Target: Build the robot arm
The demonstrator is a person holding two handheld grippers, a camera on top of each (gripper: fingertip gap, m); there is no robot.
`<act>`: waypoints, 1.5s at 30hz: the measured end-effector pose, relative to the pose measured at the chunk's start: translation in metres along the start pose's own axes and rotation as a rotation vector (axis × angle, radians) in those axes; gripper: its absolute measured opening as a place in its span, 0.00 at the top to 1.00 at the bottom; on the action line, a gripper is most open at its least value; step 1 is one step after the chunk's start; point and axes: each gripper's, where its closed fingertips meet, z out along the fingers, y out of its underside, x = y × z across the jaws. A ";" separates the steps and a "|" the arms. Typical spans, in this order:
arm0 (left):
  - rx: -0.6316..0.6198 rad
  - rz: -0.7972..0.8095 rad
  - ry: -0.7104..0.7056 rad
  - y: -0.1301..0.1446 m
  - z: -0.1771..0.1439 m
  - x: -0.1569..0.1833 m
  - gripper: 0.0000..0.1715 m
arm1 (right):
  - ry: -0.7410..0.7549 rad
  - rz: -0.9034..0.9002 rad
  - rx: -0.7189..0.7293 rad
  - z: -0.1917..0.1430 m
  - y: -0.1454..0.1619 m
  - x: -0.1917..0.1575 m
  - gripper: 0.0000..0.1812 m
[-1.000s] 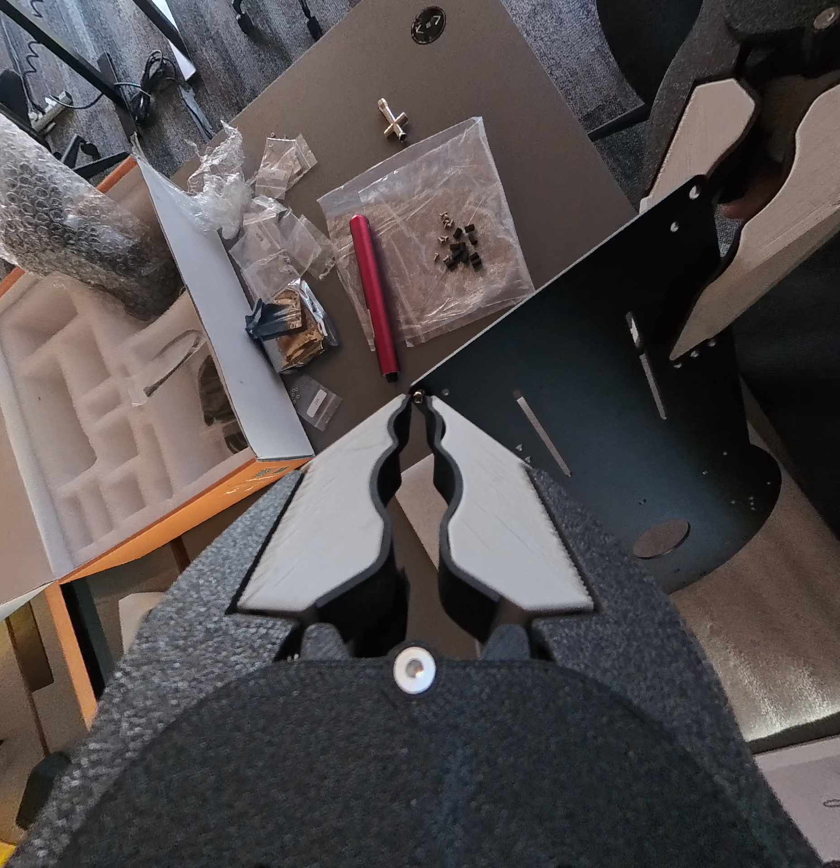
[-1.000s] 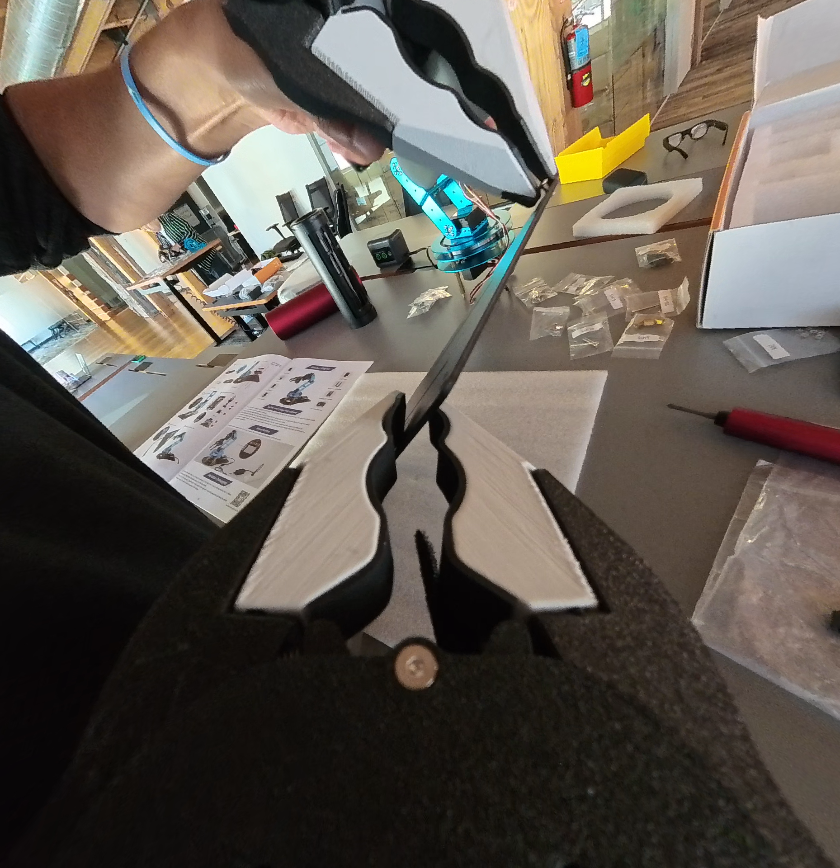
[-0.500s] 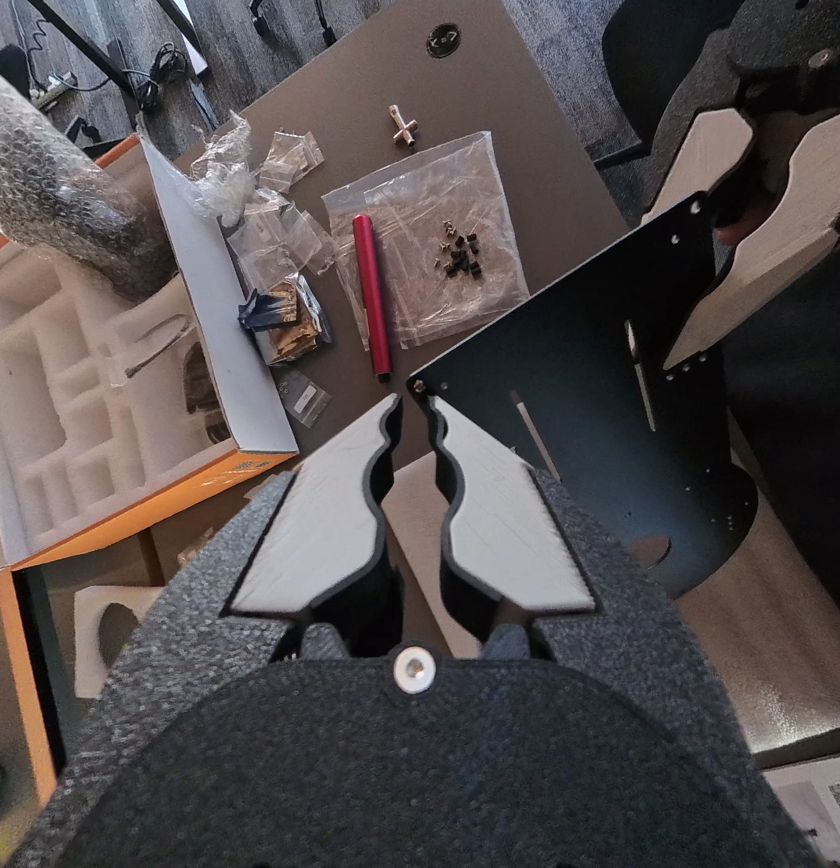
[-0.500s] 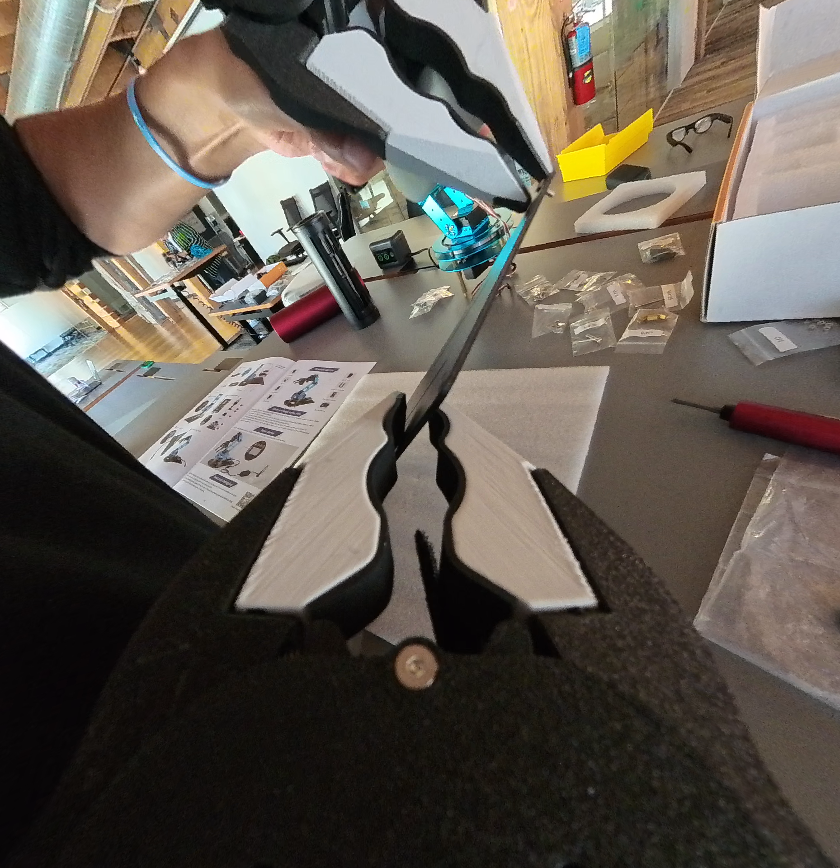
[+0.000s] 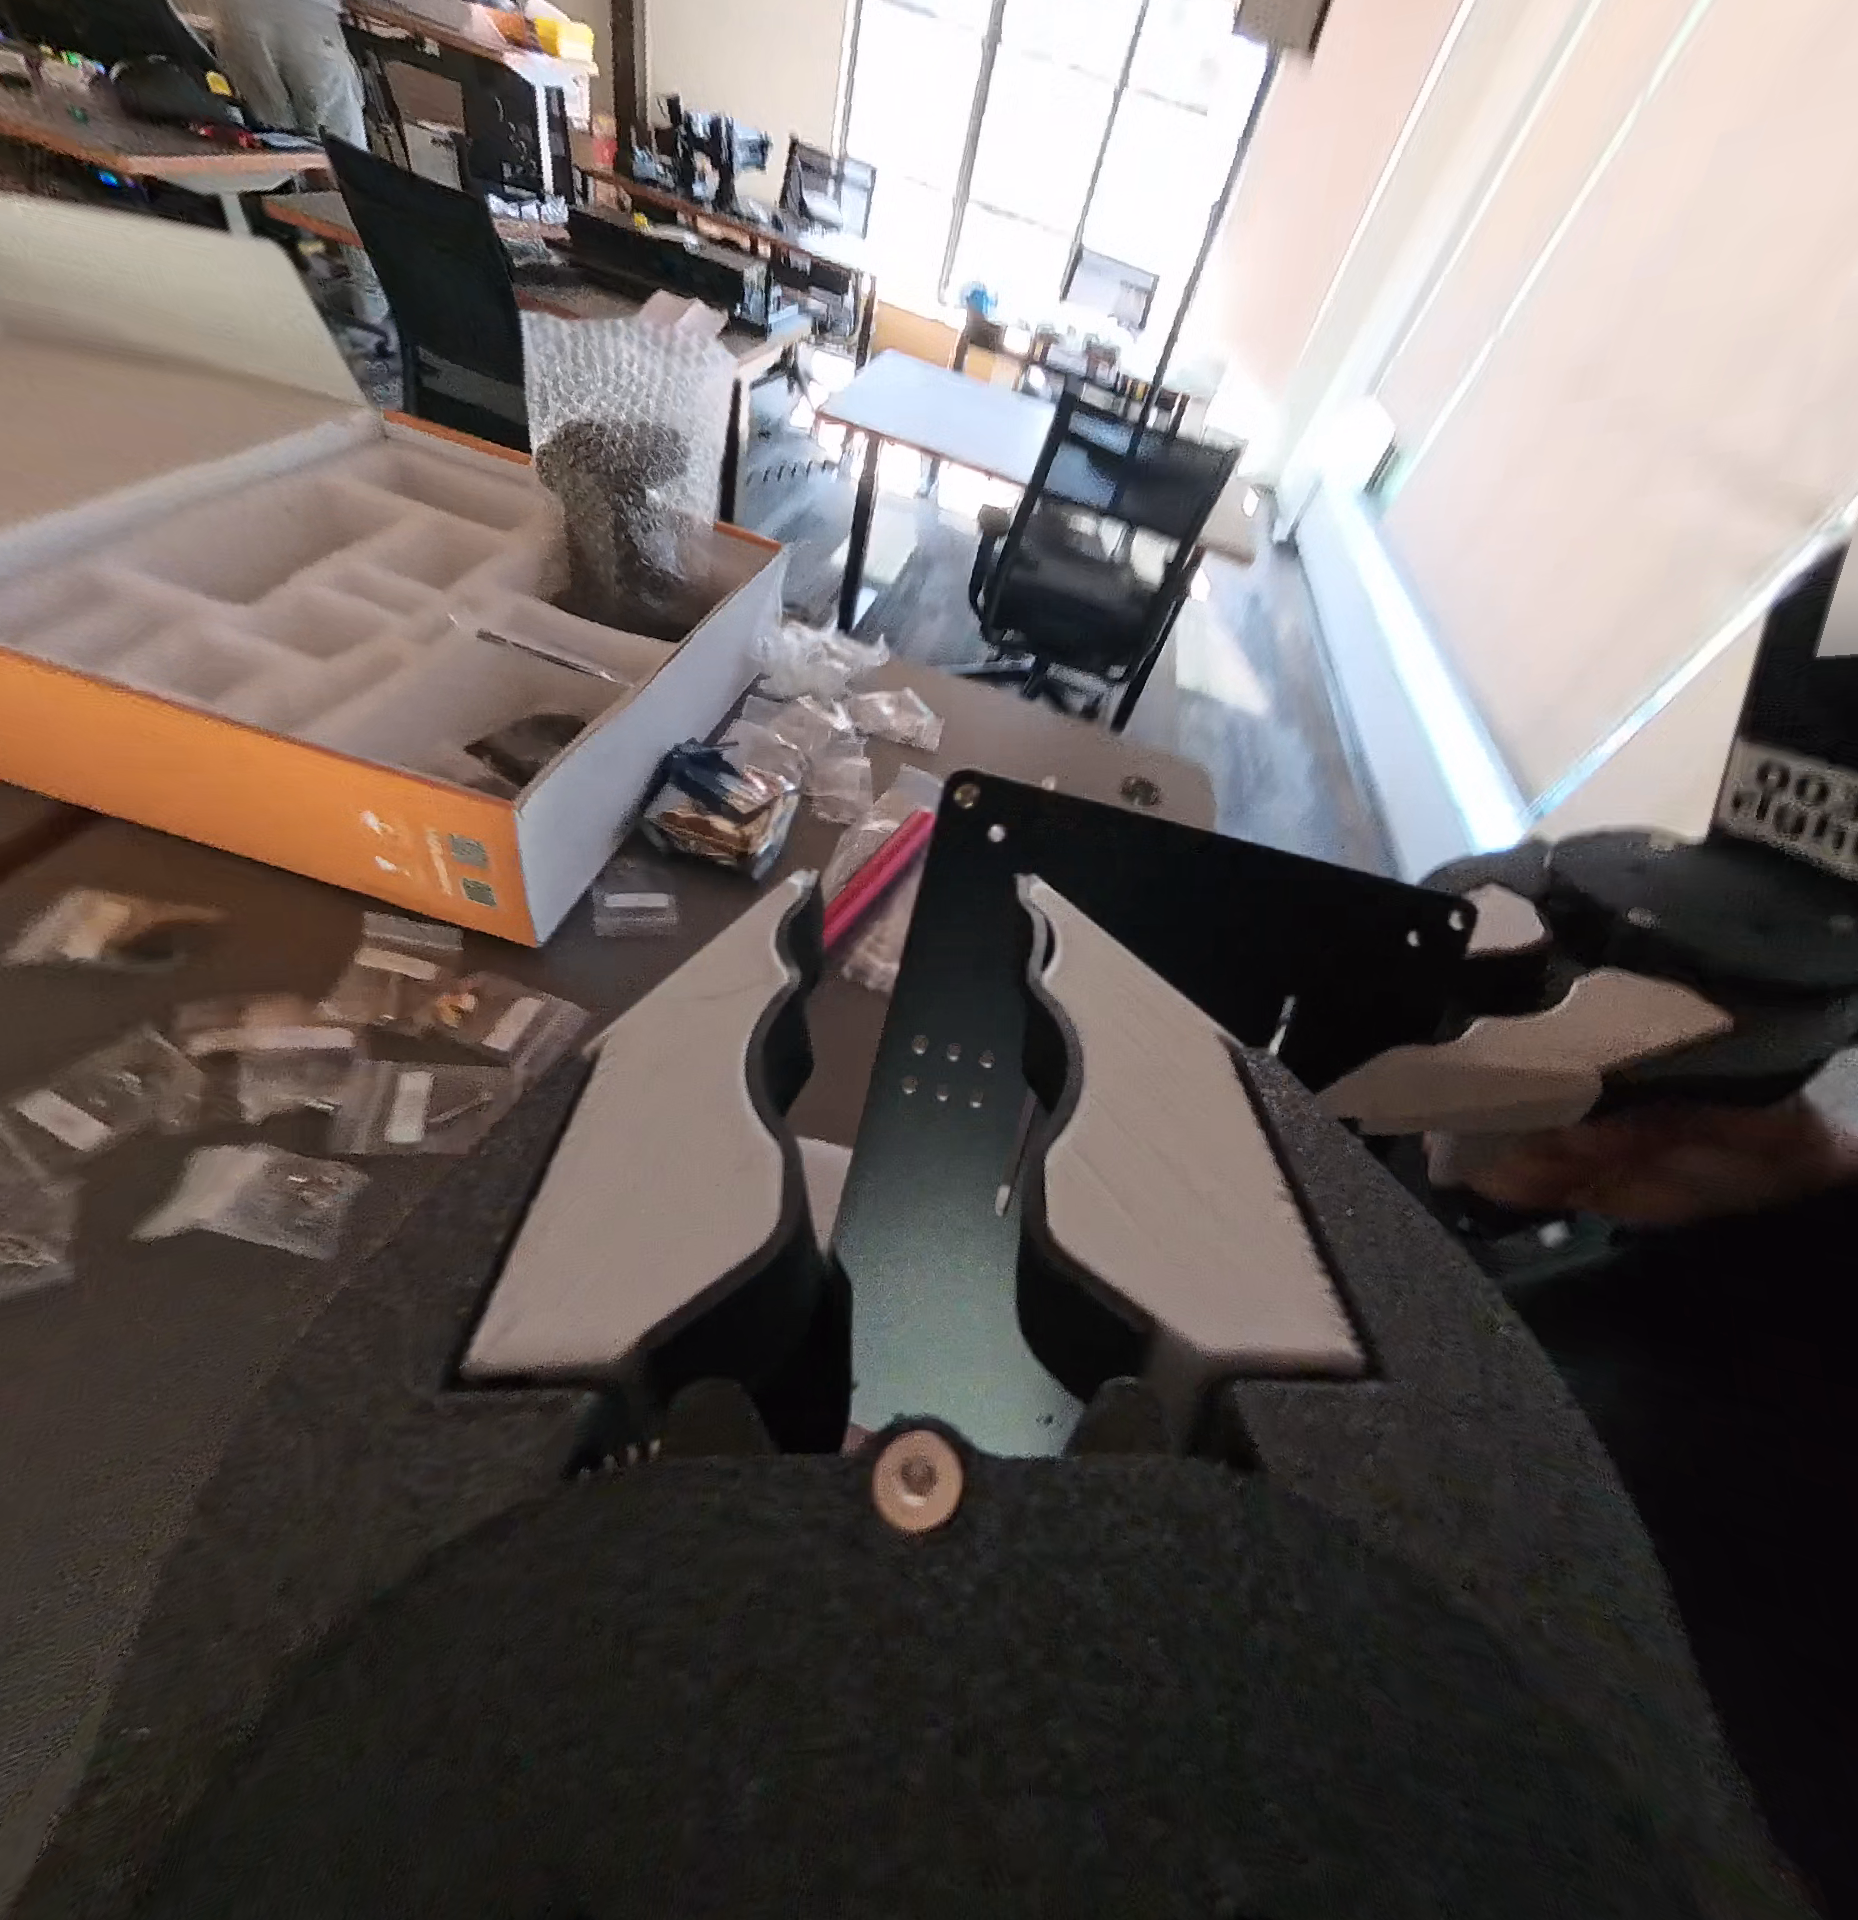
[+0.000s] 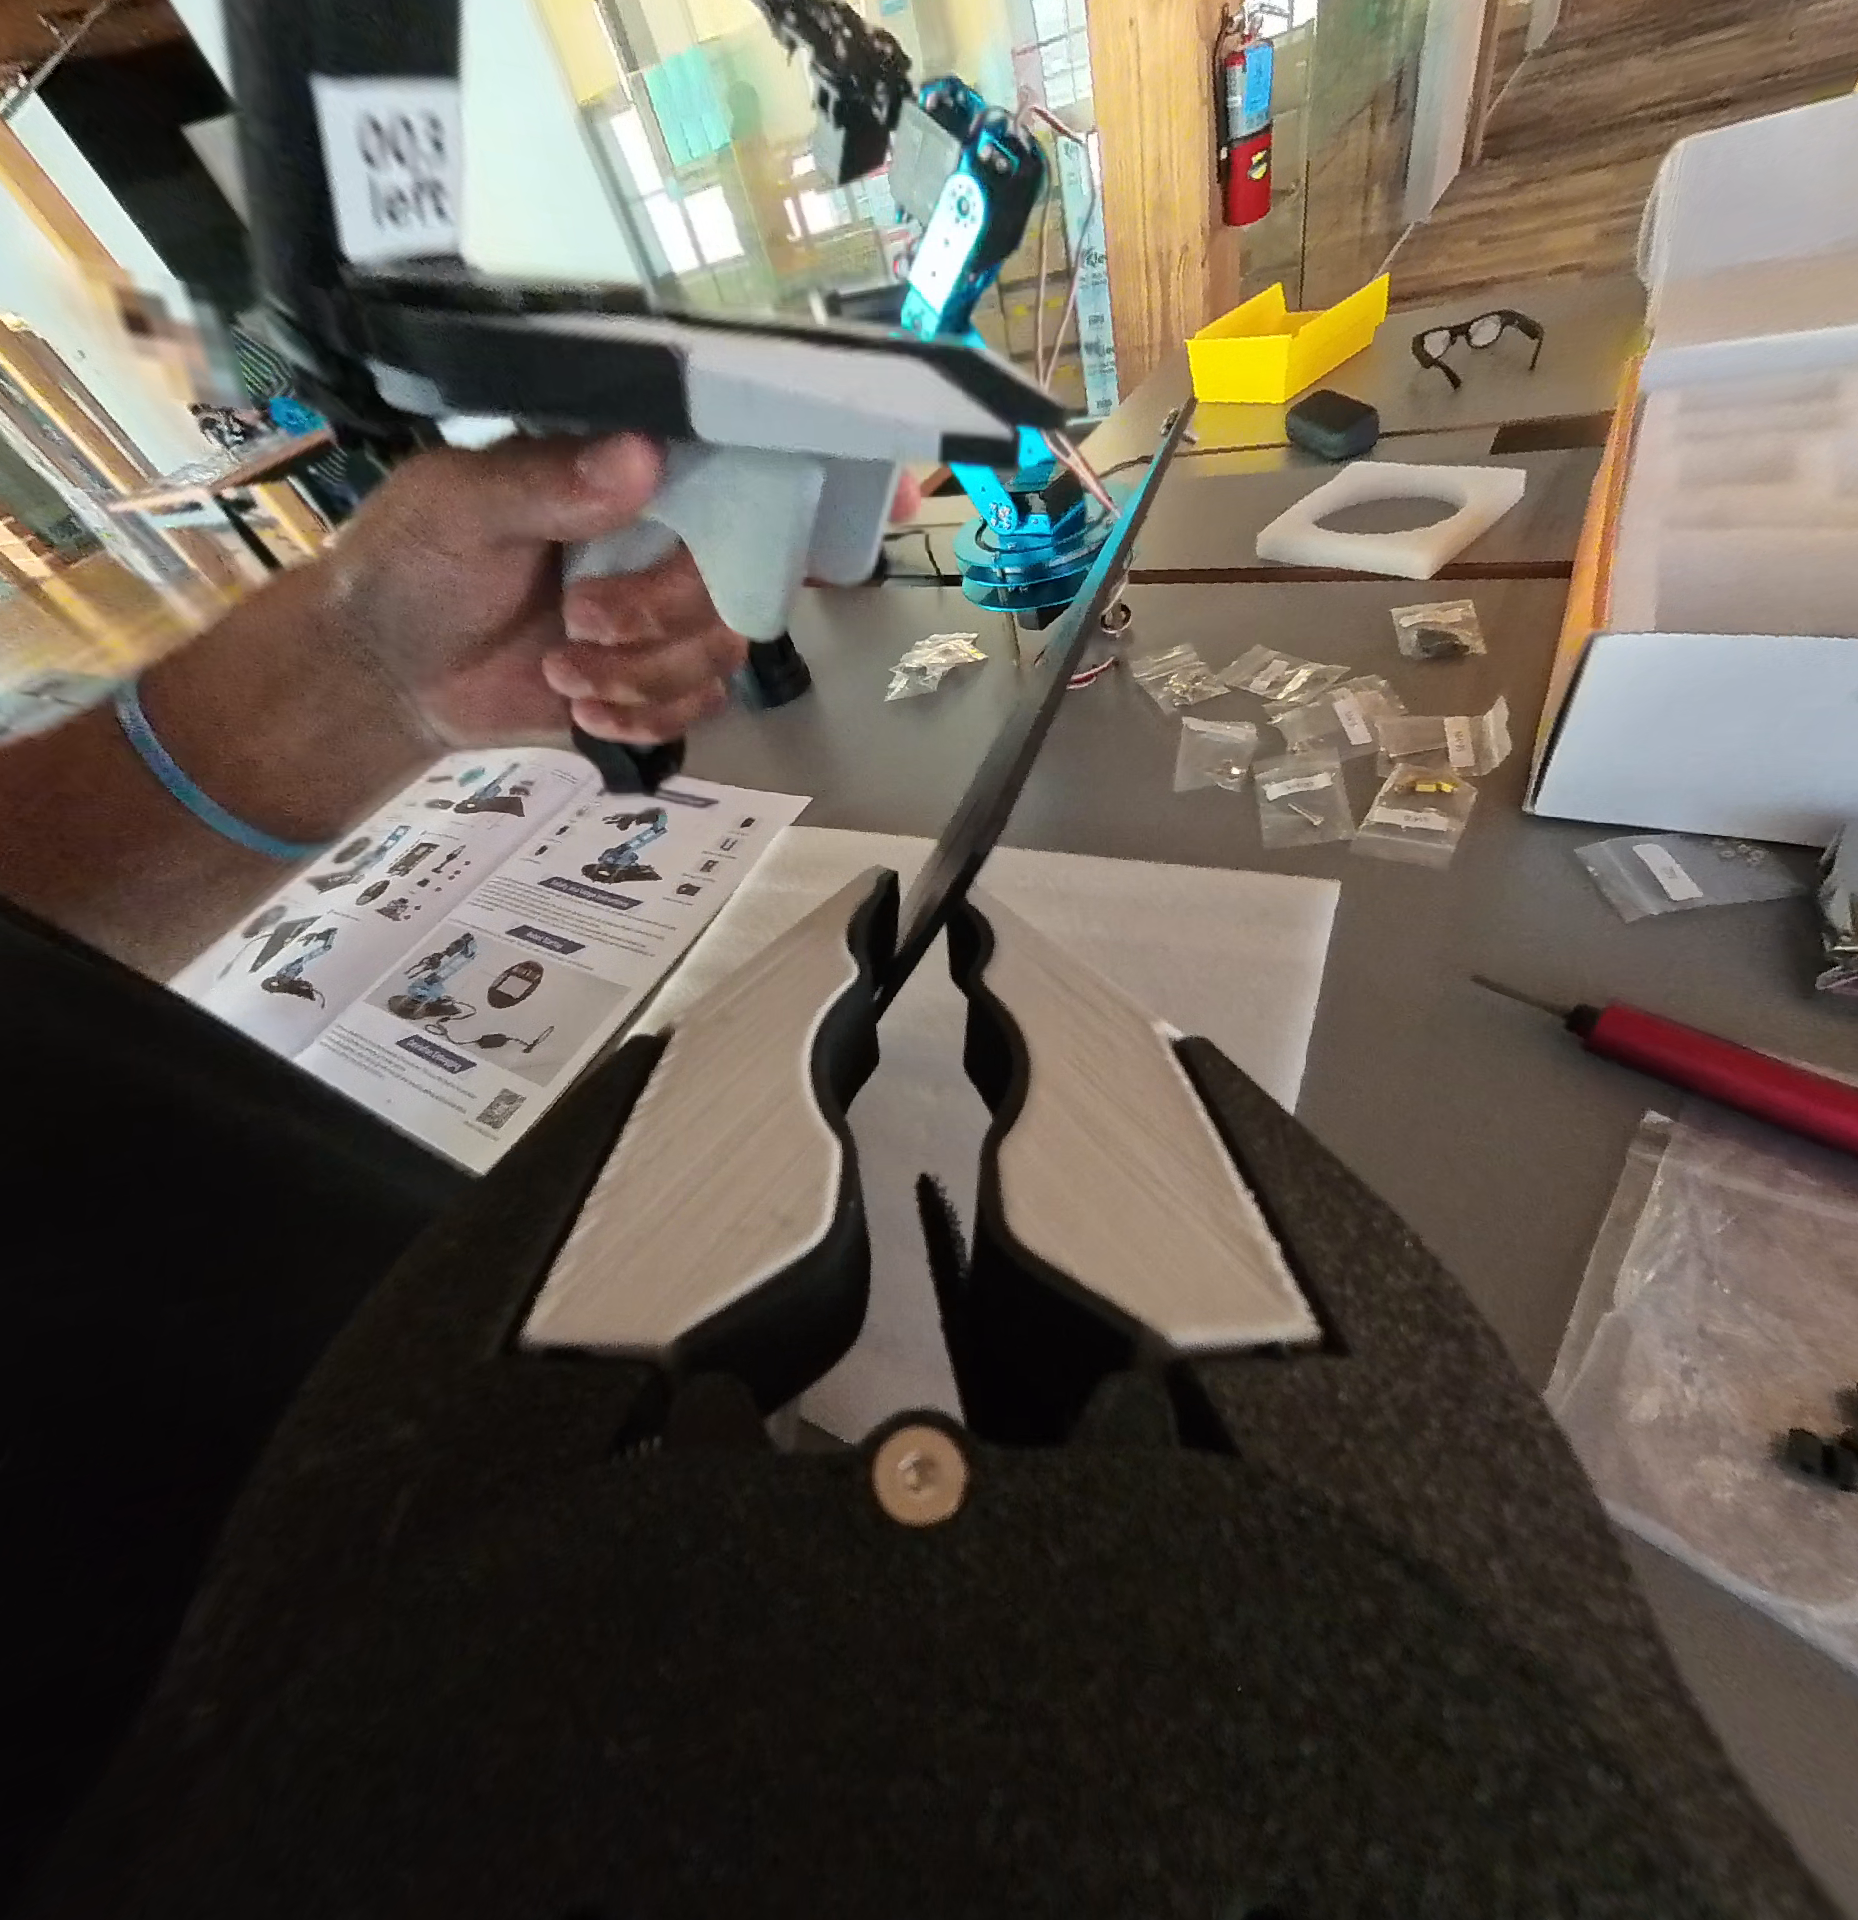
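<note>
A thin black plate (image 5: 1164,935) with small holes and slots is held up over the table. My right gripper (image 6: 920,914) is shut on its lower edge, and the plate (image 6: 1060,644) rises edge-on away from it. In the left wrist view the right gripper (image 5: 1424,997) clamps the plate's right side. My left gripper (image 5: 914,894) is open and empty, and the plate shows through the gap between its fingers. In the right wrist view the left gripper (image 6: 1029,421), held by a hand, lies level with its tips just short of the plate's upper end.
An orange-and-white box with a foam insert (image 5: 281,623) stands at the left, with several small clear bags beside it. A red-handled screwdriver (image 6: 1735,1081), a white foam sheet (image 6: 1164,935), a booklet (image 6: 489,935), a blue robot arm (image 6: 987,312) and a yellow bin (image 6: 1289,343) are on the table. Spacing between my two grippers at the tips: around 10 cm.
My left gripper let go of the plate's corner, opened wider and swung from looking down to nearly level. My right gripper kept its hold on the plate.
</note>
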 end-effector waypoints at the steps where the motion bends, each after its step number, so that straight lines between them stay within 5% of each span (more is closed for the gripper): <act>1: 0.039 -0.067 0.019 0.004 0.000 -0.004 0.78 | 0.002 0.000 0.001 0.001 -0.001 -0.002 0.96; 5: 0.217 -0.433 0.282 0.005 -0.008 0.007 0.77 | -0.009 -0.015 -0.011 0.002 -0.006 -0.019 0.96; 11: 0.374 -0.272 -0.008 -0.017 -0.042 0.008 0.65 | 0.020 -0.077 -0.013 0.008 -0.013 -0.035 0.96; 15: 0.342 -0.135 -0.170 -0.021 -0.049 0.029 0.59 | 0.025 -0.123 -0.007 0.012 -0.017 -0.042 0.95; 24: 0.218 -0.131 -0.445 -0.023 -0.037 0.029 0.51 | 0.016 -0.252 0.017 0.023 -0.025 -0.061 0.95; 29: 0.181 -0.064 -0.568 -0.021 -0.043 0.023 0.65 | 0.031 -0.286 0.016 0.029 -0.028 -0.062 0.94; 45: 0.201 -0.155 -0.599 -0.028 -0.079 0.005 0.67 | 0.003 -0.482 0.016 0.046 -0.034 -0.086 0.93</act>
